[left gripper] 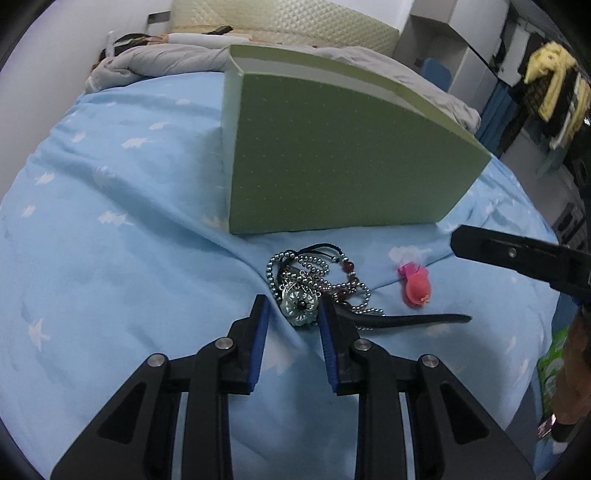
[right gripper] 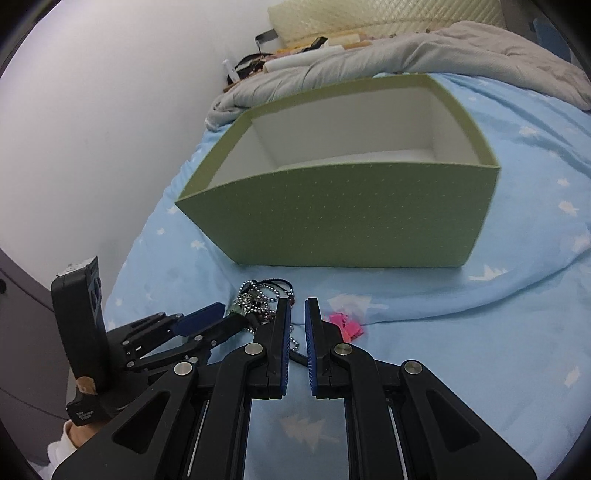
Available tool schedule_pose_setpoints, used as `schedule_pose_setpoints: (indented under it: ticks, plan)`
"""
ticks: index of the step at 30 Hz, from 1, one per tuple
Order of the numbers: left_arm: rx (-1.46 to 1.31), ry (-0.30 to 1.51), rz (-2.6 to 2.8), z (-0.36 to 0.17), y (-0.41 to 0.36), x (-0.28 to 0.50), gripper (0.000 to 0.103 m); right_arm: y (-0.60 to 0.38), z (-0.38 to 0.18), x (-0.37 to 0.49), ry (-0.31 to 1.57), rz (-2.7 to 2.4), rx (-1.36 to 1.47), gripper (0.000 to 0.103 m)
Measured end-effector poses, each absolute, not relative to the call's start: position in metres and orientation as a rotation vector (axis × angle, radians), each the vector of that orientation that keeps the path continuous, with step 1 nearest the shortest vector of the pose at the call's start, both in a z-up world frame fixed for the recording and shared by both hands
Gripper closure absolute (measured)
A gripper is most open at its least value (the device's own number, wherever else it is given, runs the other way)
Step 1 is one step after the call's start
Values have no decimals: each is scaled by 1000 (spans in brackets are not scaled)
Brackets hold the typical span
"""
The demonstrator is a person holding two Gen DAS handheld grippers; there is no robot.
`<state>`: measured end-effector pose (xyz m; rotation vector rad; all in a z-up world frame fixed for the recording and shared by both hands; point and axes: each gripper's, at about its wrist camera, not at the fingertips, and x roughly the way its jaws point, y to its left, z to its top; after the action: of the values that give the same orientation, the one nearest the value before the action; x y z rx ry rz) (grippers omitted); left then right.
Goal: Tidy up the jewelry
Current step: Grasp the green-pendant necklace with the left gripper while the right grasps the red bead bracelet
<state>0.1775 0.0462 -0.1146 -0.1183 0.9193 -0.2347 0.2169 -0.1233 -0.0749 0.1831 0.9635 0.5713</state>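
A tangle of silver bead chains, dark cords and red beads (left gripper: 321, 277) lies on the blue bedsheet with a round silver pendant (left gripper: 299, 304) at its near edge. My left gripper (left gripper: 291, 306) is open with its jaws on either side of the pendant. A pink hair clip (left gripper: 415, 288) lies to the right of the pile. An open green box (right gripper: 343, 206) with a white, empty inside stands behind the pile. My right gripper (right gripper: 295, 310) is open by a narrow gap, hovering between the tangle (right gripper: 258, 299) and the pink clip (right gripper: 347, 325). A black strap (left gripper: 413, 320) lies by the pile.
The blue sheet with white prints (left gripper: 110, 240) covers the bed. A grey duvet (right gripper: 406, 51) and a pillow (left gripper: 288, 18) lie behind the box. A white wall (right gripper: 92, 129) runs along the left. Shelves and hanging clothes (left gripper: 554, 81) stand at the right.
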Motion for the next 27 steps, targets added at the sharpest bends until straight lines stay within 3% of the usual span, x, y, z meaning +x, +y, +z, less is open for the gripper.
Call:
schedule_pose_setpoints:
  ticks: [15,17,19,20,24,27]
  plan:
    - [-98,921,-295,-103,56,166,82,-85,-107,241,1043,621,113,96]
    - [-107,915,-297,-101,58,163,82,-79,-111,244,1047,615,99,94]
    - [-113,912,-295,-99,60,160,82,-76,-115,246,1045,607,85,82]
    - [-115,912,-295,-99,61,159,82,-74,-116,247,1044,601,73,82]
    - [-129,900,-301,-94,63,155,82,-70,-126,250,1050,590,36,84]
    - [-142,901,-301,-93,66,153,82,-61,-131,250,1033,563,-38,94]
